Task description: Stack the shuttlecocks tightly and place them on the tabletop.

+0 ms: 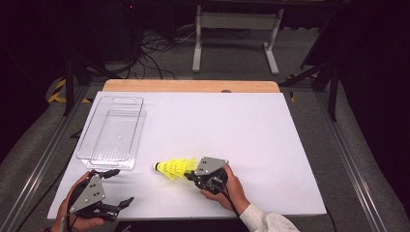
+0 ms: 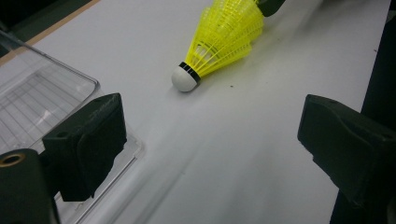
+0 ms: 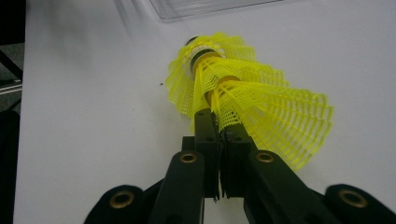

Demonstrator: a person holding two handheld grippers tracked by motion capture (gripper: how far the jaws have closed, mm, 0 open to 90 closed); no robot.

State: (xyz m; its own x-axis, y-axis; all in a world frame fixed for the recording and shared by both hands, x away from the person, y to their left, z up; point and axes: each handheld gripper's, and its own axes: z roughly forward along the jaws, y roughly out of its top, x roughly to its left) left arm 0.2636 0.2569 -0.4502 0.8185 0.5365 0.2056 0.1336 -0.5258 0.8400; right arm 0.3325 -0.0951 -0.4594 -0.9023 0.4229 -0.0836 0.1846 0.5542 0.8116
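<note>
On white table (image 1: 251, 130), right tongs (image 1: 192, 175) pinching yellow shuttlecocks (image 1: 177, 167) (stacked)

Most of the white table (image 1: 241, 125) lies bare, so I have open room across the middle, the whole right half and the far edge. The one standing obstacle is the clear plastic bin (image 1: 112, 133) at the far left; its near wall sits just beyond my left gripper (image 1: 116, 188), blocking any straight push forward there. Between my two grippers the near strip is free. The yellow shuttlecocks (image 1: 176, 167) clamped in my right gripper (image 1: 192, 175) stick out leftward into that gap, near the bin's near right corner
</note>
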